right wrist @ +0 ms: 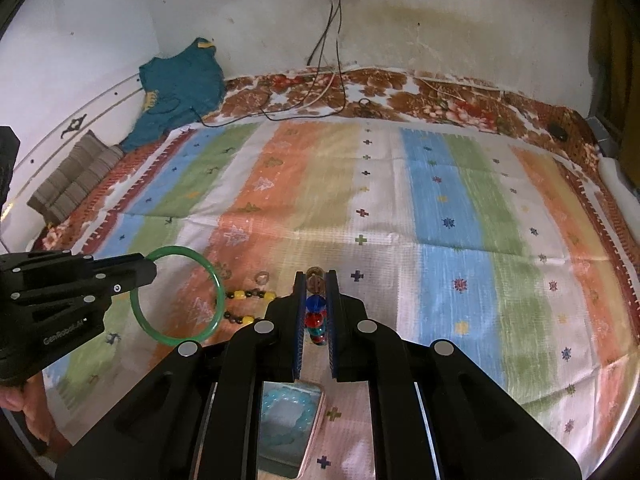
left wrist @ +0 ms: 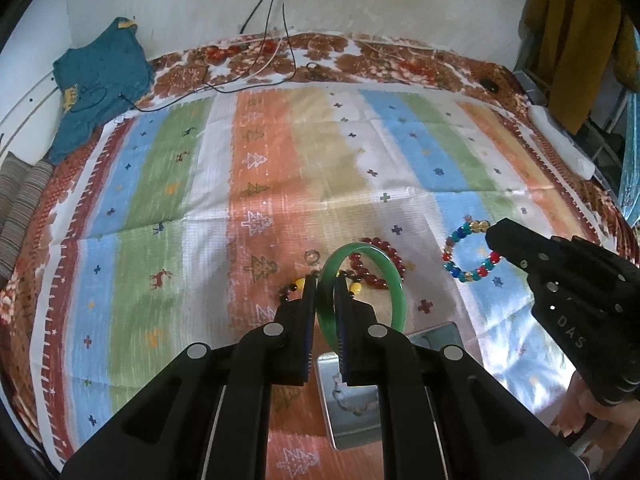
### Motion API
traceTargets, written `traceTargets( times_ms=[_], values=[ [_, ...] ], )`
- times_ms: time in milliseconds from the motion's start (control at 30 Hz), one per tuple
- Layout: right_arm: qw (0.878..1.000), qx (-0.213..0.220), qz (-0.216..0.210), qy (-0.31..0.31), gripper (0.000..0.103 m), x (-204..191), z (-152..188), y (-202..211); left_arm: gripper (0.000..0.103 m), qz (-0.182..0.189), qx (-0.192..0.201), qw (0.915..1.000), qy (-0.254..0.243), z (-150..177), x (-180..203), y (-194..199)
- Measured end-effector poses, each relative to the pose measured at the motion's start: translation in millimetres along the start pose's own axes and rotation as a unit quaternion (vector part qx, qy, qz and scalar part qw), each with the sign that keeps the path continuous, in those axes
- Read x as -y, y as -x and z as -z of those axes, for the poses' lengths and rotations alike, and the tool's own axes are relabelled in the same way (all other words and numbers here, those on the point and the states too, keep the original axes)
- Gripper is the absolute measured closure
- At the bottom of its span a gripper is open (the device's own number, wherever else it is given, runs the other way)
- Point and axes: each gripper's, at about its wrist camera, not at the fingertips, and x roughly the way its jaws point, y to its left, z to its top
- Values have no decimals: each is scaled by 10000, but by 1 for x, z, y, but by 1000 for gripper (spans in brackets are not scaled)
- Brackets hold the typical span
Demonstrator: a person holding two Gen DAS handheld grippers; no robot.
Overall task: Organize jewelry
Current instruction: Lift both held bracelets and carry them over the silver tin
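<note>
My left gripper (left wrist: 325,280) is shut on a green bangle (left wrist: 396,288) and holds it above the striped cloth; it also shows in the right wrist view (right wrist: 216,292). My right gripper (right wrist: 316,276) is shut on a multicoloured bead bracelet (right wrist: 316,316), also seen in the left wrist view (left wrist: 472,276). A red bead bracelet (left wrist: 380,248), a black-and-yellow bead bracelet (right wrist: 248,294) and a small ring (left wrist: 311,257) lie on the cloth. A metal tray (left wrist: 352,420) below the left gripper holds a chain. A tray (right wrist: 288,420) below the right gripper holds a pale blue bead bracelet.
The striped cloth (left wrist: 280,160) covers a bed against a white wall. A teal garment (left wrist: 96,80) and folded striped fabric (left wrist: 20,208) lie at the far left. Cables (left wrist: 256,68) hang down to the bed's far edge. A white object (left wrist: 560,140) lies at the right edge.
</note>
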Motion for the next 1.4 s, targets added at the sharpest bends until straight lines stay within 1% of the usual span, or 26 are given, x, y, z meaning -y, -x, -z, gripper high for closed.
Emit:
traceTargets(
  times_ms=[400, 767, 1267, 1400],
  values=[
    [9996, 233, 7, 147, 93, -14, 13, 26, 94, 107, 105, 9999, 81, 15, 1, 17],
    [9995, 192, -56, 225, 93, -21, 24, 34, 94, 40, 239, 9997, -69, 26, 6, 31],
    [9994, 175, -167, 241, 93, -28, 39, 47, 94, 40, 193, 9997, -129, 41, 10, 37],
    [9995, 102, -203, 225, 93, -29, 44, 47, 94, 80, 138, 9998, -133, 45, 10, 37]
  ],
)
